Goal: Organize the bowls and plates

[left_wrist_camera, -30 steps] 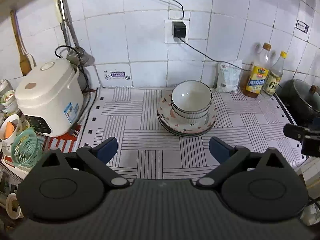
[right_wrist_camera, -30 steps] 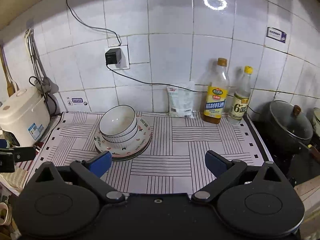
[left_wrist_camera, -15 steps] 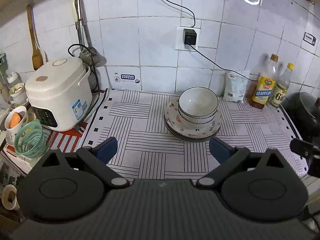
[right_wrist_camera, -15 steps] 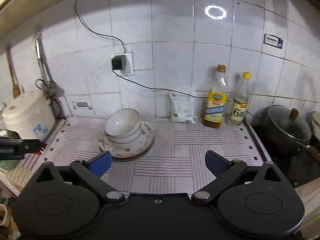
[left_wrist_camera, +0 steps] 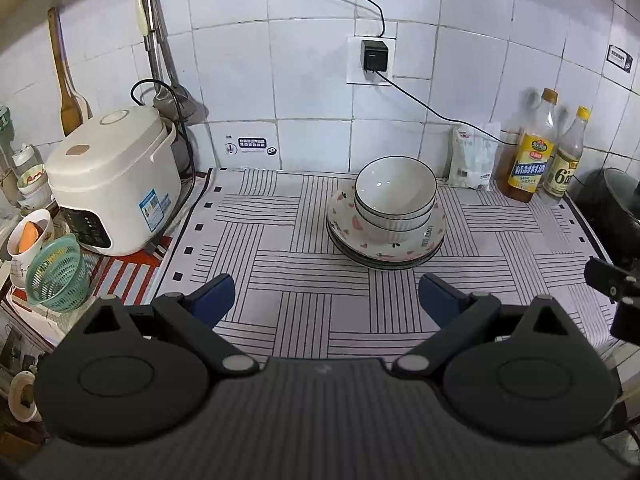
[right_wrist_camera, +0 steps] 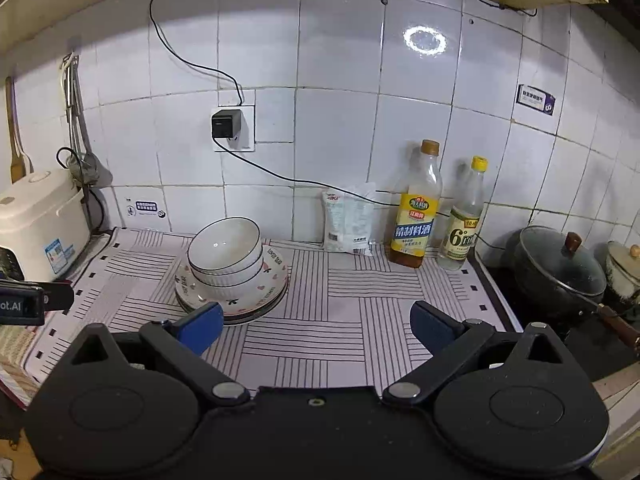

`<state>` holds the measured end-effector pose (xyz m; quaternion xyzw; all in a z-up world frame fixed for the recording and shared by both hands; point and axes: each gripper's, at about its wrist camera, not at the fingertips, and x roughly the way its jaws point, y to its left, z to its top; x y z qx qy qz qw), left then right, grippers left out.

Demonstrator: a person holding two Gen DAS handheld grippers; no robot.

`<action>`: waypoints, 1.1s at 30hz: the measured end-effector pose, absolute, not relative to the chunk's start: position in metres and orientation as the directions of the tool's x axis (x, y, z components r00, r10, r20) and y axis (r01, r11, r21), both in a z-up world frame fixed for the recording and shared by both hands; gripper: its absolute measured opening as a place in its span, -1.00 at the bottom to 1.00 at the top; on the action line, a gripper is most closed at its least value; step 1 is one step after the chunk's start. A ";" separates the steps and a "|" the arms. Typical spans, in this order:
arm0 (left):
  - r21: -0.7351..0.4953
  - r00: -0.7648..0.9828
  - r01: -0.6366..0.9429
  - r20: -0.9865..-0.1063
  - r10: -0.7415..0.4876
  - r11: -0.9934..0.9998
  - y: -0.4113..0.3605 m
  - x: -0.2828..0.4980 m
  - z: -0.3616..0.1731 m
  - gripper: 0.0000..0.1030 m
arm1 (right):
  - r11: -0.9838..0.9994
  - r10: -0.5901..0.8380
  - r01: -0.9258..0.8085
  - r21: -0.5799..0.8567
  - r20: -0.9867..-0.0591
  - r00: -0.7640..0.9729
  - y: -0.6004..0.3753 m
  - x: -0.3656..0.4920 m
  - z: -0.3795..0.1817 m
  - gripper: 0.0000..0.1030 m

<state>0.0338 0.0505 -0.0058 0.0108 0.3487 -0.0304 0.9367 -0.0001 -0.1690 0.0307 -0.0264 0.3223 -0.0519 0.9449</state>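
Stacked white ribbed bowls (left_wrist_camera: 394,198) sit nested on a pile of patterned plates (left_wrist_camera: 386,246) on the striped mat (left_wrist_camera: 280,240), toward its rear edge near the tiled wall, with a rice cooker (left_wrist_camera: 114,178) off the mat's left edge and two bottles (right_wrist_camera: 416,216) at its rear right corner. The left gripper (left_wrist_camera: 326,294) has its blue-padded jaws spread wide and empty, over the mat's front edge with the stack ahead of it, well apart. The right gripper (right_wrist_camera: 316,326) is likewise spread and empty, the stack ahead and to its left, its left pad overlapping the plates' near rim in view; contact cannot be judged.
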 end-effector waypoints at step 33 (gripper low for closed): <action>-0.003 0.766 0.075 -0.640 -0.060 0.997 0.023 0.040 -0.017 0.93 | 0.991 -0.133 0.114 -0.071 -0.643 0.754 -0.198 0.009 0.008 0.96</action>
